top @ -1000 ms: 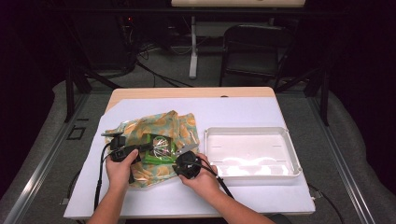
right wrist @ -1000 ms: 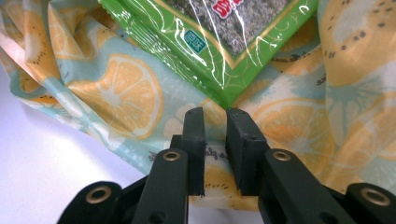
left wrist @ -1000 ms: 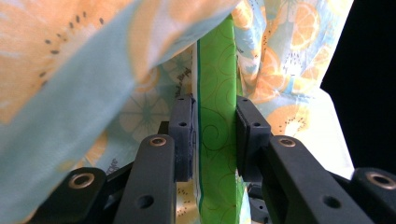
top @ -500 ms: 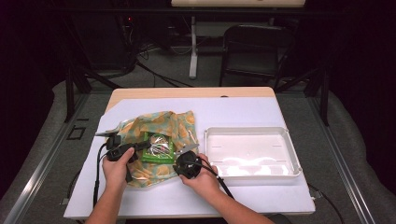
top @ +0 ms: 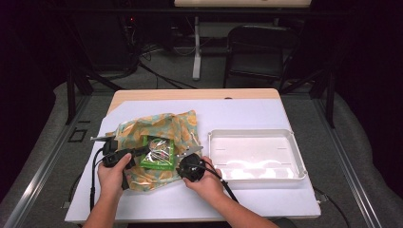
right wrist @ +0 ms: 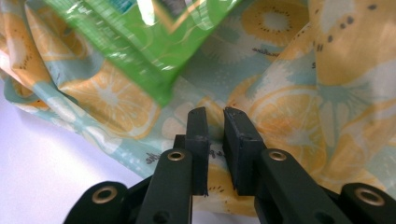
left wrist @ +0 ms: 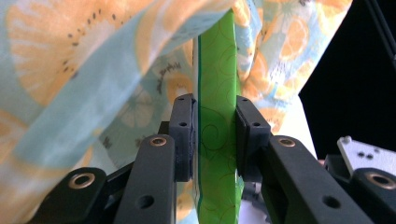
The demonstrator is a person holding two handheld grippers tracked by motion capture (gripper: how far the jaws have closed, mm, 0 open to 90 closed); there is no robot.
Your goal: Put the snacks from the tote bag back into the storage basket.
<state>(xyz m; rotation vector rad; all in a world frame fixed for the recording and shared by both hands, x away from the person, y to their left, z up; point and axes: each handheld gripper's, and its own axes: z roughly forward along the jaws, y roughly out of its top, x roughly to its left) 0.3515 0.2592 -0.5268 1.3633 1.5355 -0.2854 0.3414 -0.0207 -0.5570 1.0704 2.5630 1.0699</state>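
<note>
High view: your left gripper [top: 135, 153] sits at 9 o'clock of the green snack packet [top: 157, 152], your right gripper [top: 184, 156] at its 3 o'clock. The packet lies on the citrus-print bag [top: 168, 124] on the white sheet [top: 247, 111]; a white tray [top: 294, 151] sits well apart at 3 o'clock. Jaw state unreadable from up here.

Left gripper view: your pads [left wrist: 182, 135] are clamped on the packet's edge [left wrist: 215, 140], which stands upright between them, with the bag [left wrist: 84, 70] behind it.

Right gripper view: your jaws have just been closing. They're nearly together, with a narrow gap [right wrist: 214, 140]. I can't tell whether they pinch the bag fabric [right wrist: 280, 93]. The packet [right wrist: 140, 46] is at 11 o'clock, clear of the jaws.
</note>
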